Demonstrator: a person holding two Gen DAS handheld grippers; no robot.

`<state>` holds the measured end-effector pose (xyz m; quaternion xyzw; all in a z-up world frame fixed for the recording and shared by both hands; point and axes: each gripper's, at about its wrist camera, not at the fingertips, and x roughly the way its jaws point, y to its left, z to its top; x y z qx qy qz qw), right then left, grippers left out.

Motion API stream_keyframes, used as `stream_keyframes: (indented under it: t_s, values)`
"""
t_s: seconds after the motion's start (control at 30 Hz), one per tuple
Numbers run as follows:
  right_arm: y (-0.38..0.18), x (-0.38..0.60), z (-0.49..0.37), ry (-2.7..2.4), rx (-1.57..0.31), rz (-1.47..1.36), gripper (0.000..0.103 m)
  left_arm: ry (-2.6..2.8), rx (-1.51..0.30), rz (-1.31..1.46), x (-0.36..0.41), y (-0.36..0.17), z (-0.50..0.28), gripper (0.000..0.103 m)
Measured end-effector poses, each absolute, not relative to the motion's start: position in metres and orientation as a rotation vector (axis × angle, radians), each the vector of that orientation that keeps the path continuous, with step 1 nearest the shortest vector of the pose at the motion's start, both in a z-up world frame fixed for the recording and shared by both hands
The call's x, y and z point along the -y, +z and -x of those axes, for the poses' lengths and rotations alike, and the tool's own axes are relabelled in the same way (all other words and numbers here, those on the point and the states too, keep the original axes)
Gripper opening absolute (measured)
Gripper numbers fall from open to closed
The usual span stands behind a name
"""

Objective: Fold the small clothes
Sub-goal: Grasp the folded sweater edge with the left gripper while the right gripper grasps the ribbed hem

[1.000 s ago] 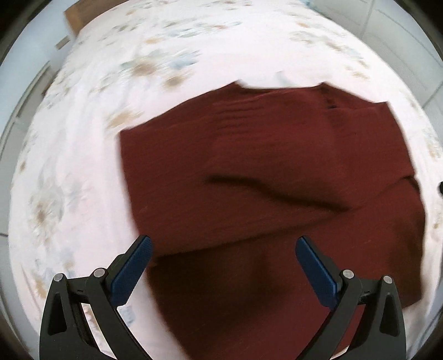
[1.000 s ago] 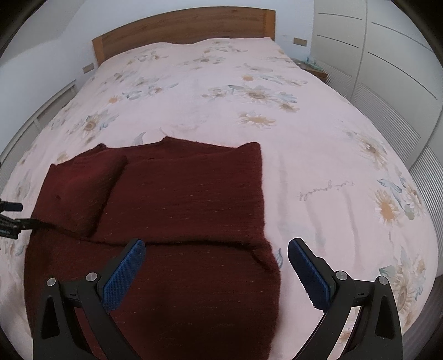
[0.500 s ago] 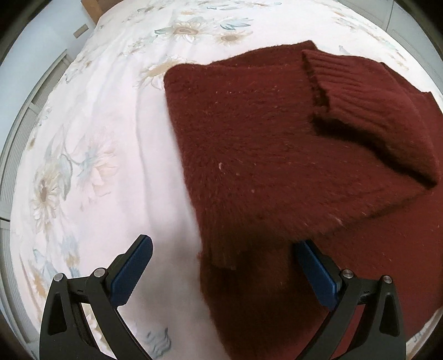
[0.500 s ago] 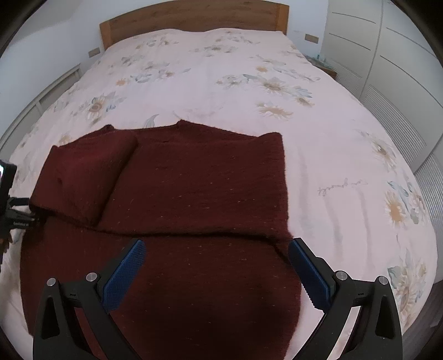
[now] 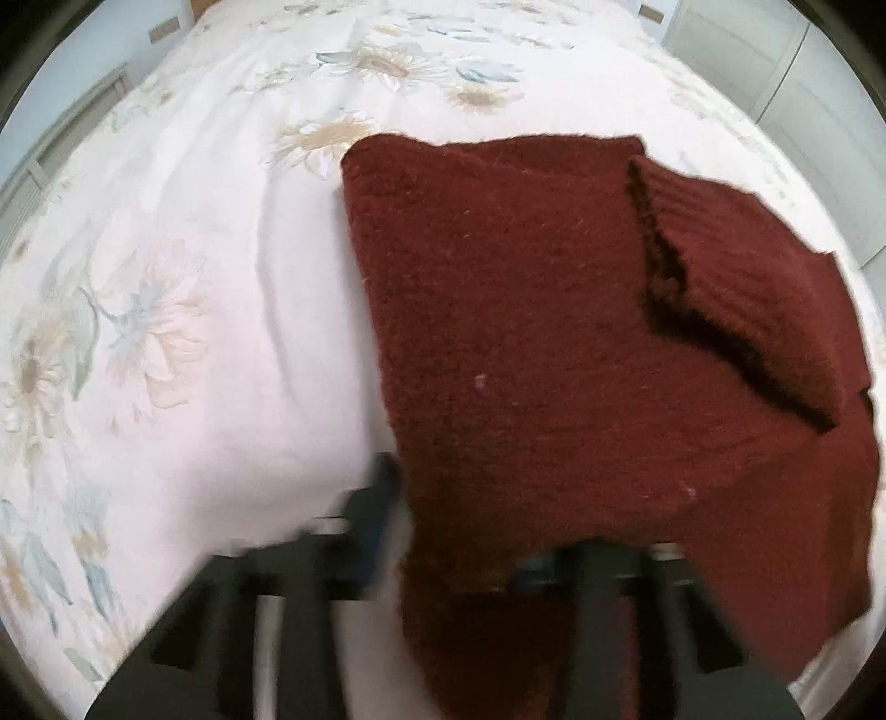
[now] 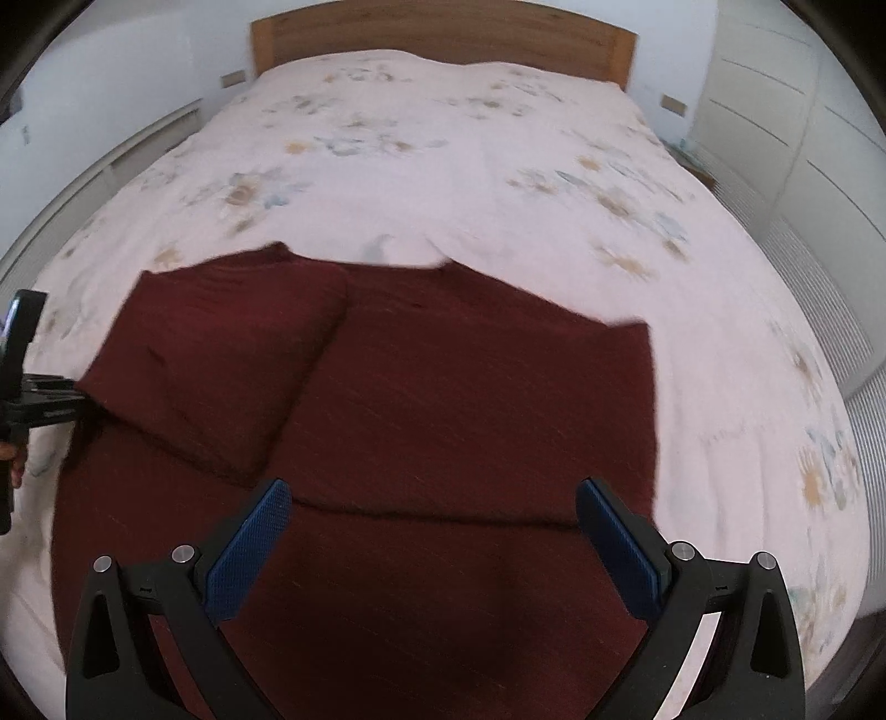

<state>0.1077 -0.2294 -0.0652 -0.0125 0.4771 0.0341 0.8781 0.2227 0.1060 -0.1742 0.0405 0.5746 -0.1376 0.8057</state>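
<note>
A dark red knit sweater [image 5: 554,332] lies flat on the bed, with a sleeve folded across it and the ribbed cuff [image 5: 747,288] on top. My left gripper [image 5: 454,531] is down at the sweater's near left edge. Its blurred jaws are closing, with the folded edge of the knit between them and one finger hidden under the cloth. In the right wrist view the sweater [image 6: 443,399] fills the middle. My right gripper [image 6: 432,531] hovers open above its lower half with nothing between the blue pads. The left gripper [image 6: 33,399] shows at the sweater's left edge.
The bed cover [image 6: 443,183] is pale pink with a flower print and stretches back to a wooden headboard [image 6: 443,39]. White wardrobe doors [image 6: 803,138] stand to the right. A low white ledge [image 6: 111,166] runs along the left side.
My left gripper came down to the sweater's left edge and its jaws went from wide open to closing on the knit. My right gripper shifted across the sweater and stayed open.
</note>
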Motion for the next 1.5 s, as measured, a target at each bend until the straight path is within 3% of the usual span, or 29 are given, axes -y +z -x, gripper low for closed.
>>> stream_keyframes:
  t_s: [0.3,0.87,0.93,0.97,1.0,1.03,1.07,1.5]
  values:
    - [-0.042,0.149,-0.141,0.237,-0.944,0.142,0.102,-0.31,-1.225,0.021,-0.136,-0.162,-0.204,0.014]
    - [-0.135,0.018,-0.218,0.345,-1.124,0.376,0.102,-0.281,-1.232,-0.062,-0.096,-0.162,-0.2,0.014]
    - [-0.134,0.022,-0.222,0.333,-1.133,0.34,0.092,-0.279,-1.235,-0.071,-0.091,-0.162,-0.202,0.014]
    - [-0.132,0.025,-0.223,0.324,-1.134,0.331,0.069,-0.278,-1.235,-0.073,-0.086,-0.163,-0.204,0.014]
    - [-0.129,0.029,-0.222,0.313,-1.128,0.333,0.054,-0.278,-1.237,-0.074,-0.092,-0.154,-0.21,0.014]
    - [-0.125,0.033,-0.222,0.308,-1.12,0.333,0.033,-0.278,-1.238,-0.076,-0.091,-0.154,-0.211,0.014]
    - [-0.12,0.039,-0.222,0.307,-1.113,0.322,0.02,-0.278,-1.238,-0.077,-0.087,-0.153,-0.214,0.014]
    - [-0.055,0.206,-0.195,0.135,-1.009,-0.048,0.017,-0.261,-1.189,-0.111,-0.088,-0.144,-0.189,0.014]
